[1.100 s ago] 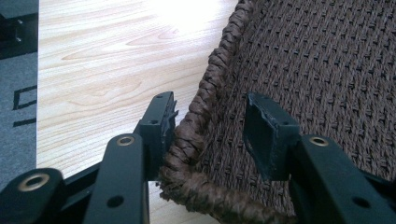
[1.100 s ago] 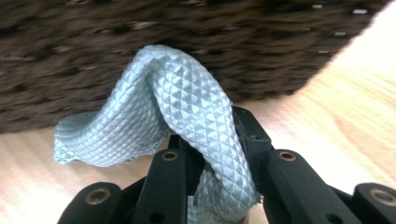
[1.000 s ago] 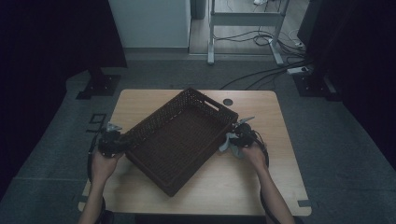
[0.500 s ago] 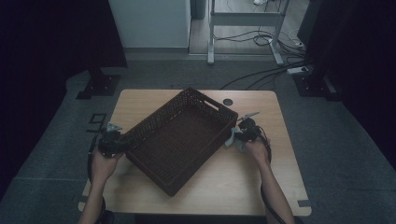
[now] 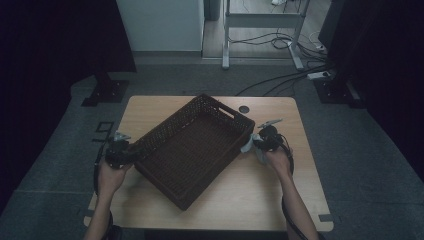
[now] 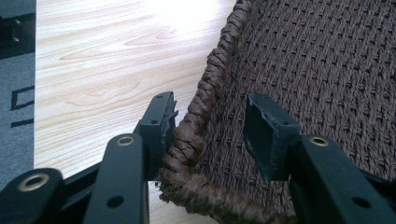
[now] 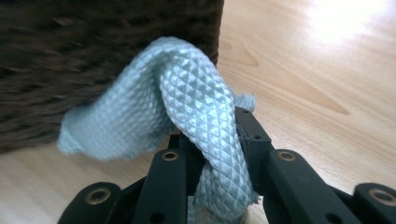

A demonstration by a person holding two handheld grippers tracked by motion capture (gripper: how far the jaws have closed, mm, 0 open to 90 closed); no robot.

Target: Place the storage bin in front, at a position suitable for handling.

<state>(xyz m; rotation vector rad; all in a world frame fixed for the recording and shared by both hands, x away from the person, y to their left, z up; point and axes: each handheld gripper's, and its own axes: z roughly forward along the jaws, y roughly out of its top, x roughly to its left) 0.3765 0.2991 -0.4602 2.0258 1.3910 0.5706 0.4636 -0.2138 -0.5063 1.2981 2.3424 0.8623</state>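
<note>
A dark brown woven basket (image 5: pixel 192 150) lies cornerwise on the wooden table (image 5: pixel 280 200). My left gripper (image 5: pixel 120 150) is at its left corner. In the left gripper view the left gripper (image 6: pixel 212 121) straddles the braided rim (image 6: pixel 196 112): the outer pad touches the rim, while the inner pad stands apart inside the basket. My right gripper (image 5: pixel 262 142) sits at the basket's right wall. There the right gripper (image 7: pixel 215 135) is shut on a folded pale blue-green cloth (image 7: pixel 196 93), whose bulge rests against the basket's outer wall (image 7: pixel 116 37).
A round cable hole (image 5: pixel 244 109) sits in the tabletop behind the basket. Bare wood (image 5: pixel 300 165) lies right of my right hand. Cables (image 5: pixel 280 80) and a metal stand (image 5: pixel 260 30) are on the floor beyond the table, with a white cabinet (image 5: pixel 160 25) at the back.
My right gripper with the cloth has crept slightly toward the far side along the basket's wall. The left gripper and the basket have stayed put.
</note>
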